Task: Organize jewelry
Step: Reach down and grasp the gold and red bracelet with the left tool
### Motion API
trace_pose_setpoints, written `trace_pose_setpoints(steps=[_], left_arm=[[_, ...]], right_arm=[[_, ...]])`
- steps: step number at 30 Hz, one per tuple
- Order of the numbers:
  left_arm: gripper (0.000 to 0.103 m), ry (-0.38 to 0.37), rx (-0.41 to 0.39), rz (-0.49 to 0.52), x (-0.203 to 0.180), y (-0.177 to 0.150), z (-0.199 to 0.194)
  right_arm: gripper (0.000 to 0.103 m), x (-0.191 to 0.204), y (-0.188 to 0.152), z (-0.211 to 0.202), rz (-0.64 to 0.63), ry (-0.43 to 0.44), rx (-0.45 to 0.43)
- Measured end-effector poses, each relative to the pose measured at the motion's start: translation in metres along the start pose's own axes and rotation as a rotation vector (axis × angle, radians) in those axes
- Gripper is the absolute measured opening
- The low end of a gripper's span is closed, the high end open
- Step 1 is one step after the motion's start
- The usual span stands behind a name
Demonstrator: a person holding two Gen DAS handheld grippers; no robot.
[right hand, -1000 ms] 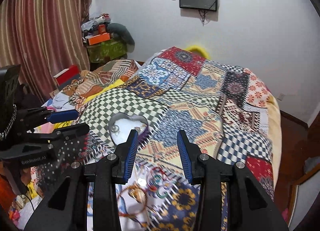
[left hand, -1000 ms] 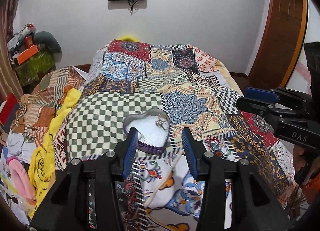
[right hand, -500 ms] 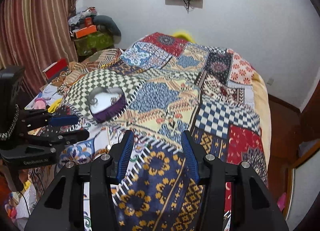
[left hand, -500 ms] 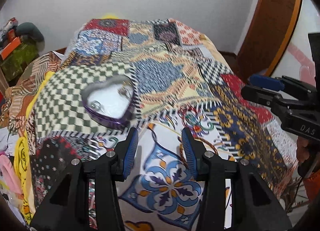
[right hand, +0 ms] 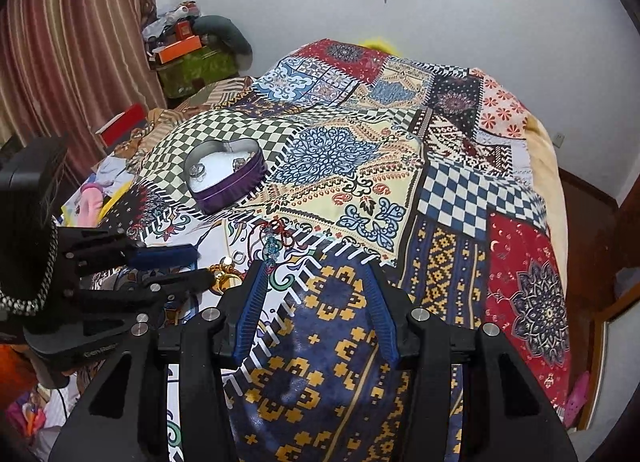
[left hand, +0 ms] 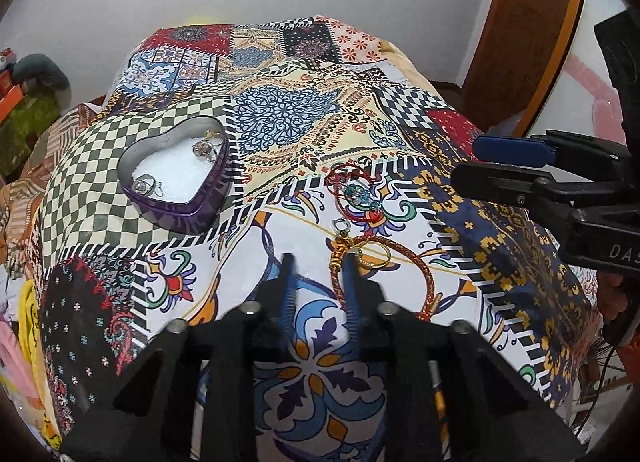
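Jewelry is seen partly sorted on the patchwork-quilted bed (left hand: pixel 288 118): a purple heart-shaped tin (left hand: pixel 176 178) with a white lining already holds two silver-looking pieces, one near its upper lobe and one near its lower point. Several pieces are judged to be left outside it, lying loose toward the near edge of the bed: a red cord bracelet with blue beads (left hand: pixel 352 192), a small silver ring (left hand: pixel 340 225), a gold ring (left hand: pixel 374 254) and a braided gold-and-red bangle (left hand: pixel 400 282).

The left gripper (left hand: pixel 318 266) is held low over the quilt with its jaws parted and empty; the gold ring lies just beside the right-hand jaw tip, and the tin sits well apart toward the far left. The right gripper (right hand: pixel 316 274) is held with jaws wide apart and empty, over the navy-and-yellow patch, the loose pieces lying just to its left.
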State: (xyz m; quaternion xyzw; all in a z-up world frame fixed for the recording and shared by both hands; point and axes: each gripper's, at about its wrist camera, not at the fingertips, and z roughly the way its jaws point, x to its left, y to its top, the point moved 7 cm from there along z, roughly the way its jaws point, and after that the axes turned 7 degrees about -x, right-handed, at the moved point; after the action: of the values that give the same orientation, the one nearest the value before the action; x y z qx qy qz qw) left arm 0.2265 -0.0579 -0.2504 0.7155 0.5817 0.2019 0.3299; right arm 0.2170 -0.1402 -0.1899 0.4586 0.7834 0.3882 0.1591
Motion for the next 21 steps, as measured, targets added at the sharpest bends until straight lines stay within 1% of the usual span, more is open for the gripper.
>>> trace_pose_setpoints(steps=[1, 3, 5, 11, 16, 21], left_arm=[[0.009, 0.001, -0.001, 0.001, 0.0, 0.0, 0.0], [0.003, 0.002, -0.008, 0.007, -0.002, 0.001, -0.001], [0.003, -0.011, -0.016, 0.003, -0.002, 0.002, -0.003], [0.003, -0.017, -0.093, -0.025, 0.004, 0.015, -0.028], [0.003, 0.025, -0.149, -0.03, 0.018, 0.022, -0.05], [0.003, 0.053, -0.145, -0.06, 0.036, 0.012, -0.054]], right_arm=[[0.045, 0.0, 0.0, 0.0, 0.003, 0.003, 0.002], [0.045, 0.001, -0.001, 0.001, 0.007, 0.007, 0.005], [0.045, 0.002, -0.001, 0.001, 0.009, 0.014, 0.008], [0.045, 0.012, -0.005, 0.003, -0.023, 0.024, 0.014], [0.045, 0.028, -0.01, 0.012, -0.059, 0.053, 0.035], [0.045, 0.049, -0.015, 0.028, -0.117, 0.078, 0.065]])
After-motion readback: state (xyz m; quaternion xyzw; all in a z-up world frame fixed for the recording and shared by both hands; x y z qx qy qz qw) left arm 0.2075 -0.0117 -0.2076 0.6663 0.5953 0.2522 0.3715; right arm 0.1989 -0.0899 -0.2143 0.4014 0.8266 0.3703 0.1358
